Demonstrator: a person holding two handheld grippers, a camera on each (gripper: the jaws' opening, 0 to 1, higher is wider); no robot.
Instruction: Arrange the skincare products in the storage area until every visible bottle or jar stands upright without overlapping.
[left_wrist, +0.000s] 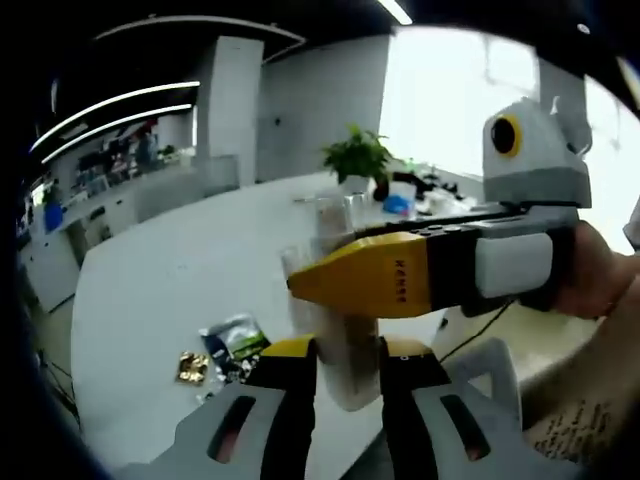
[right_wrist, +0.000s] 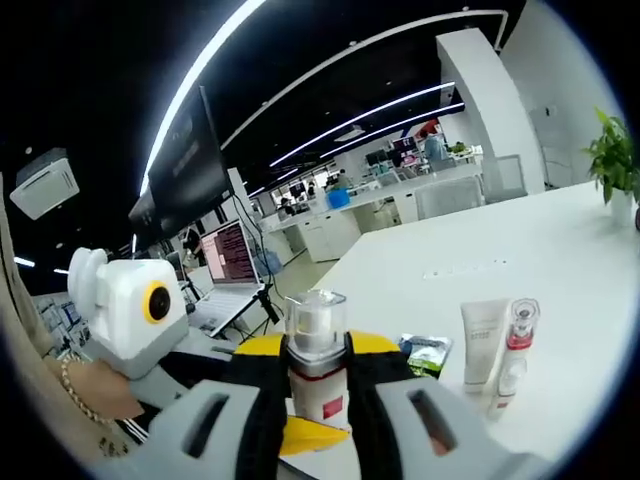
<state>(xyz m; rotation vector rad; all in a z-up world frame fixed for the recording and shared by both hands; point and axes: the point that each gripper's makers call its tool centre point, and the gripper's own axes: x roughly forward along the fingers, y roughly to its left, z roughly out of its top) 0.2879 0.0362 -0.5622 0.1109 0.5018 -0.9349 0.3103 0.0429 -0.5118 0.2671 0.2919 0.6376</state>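
White worktop in a bright open office, with two hand-held grippers meeting over skincare products.

Left gripper view: beyond and to the left of the left gripper lie a small gold packet and a dark sachet; between its yellow-tipped jaws, which stand a little apart, rises a pale translucent bottle, blurred, and contact cannot be told; the right gripper reaches in across it from the right, held by a hand, with a potted plant far behind.
Right gripper view: the left gripper's yellow tip crosses low from the left; the right gripper pinches an upright clear-capped bottle with a red label; right of it lie the sachet, then a white tube standing just beside a slim red-collared bottle.
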